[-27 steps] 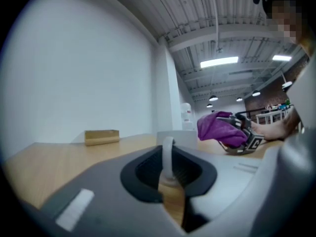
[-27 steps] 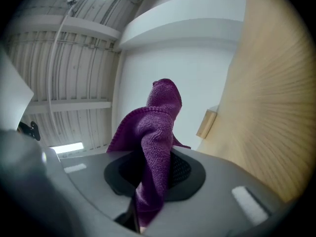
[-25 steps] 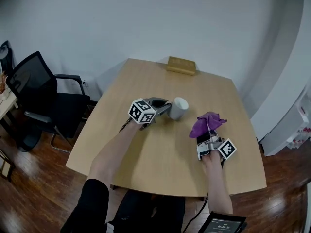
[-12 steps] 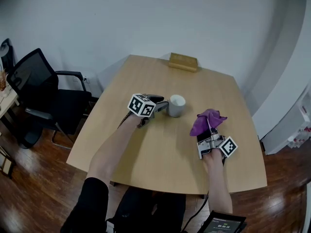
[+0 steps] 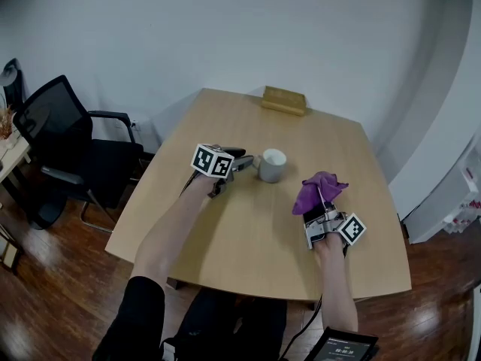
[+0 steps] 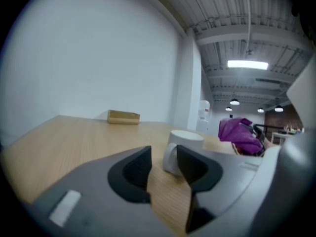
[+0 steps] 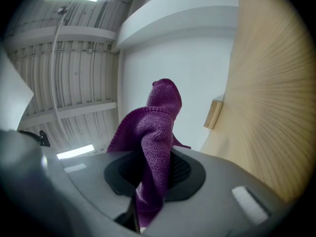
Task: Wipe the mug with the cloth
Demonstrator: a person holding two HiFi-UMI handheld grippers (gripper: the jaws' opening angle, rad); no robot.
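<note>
The right gripper (image 5: pixel 319 213) is clamped tight on the purple cloth (image 5: pixel 319 189), at 4 o'clock from the mug (image 5: pixel 272 165). The left gripper (image 5: pixel 245 164), at 9 o'clock from the mug, has just been opening its jaws. They are apart with nothing pinched, and the handle is just past the tips. Nobody holds the mug, so I think a rub from the cloth could tip it or slide it. The table (image 5: pixel 240 247) has lots of bare room, and its edges are well away. A wooden box (image 5: pixel 283 100) sits at 12 o'clock by the far edge.
</note>
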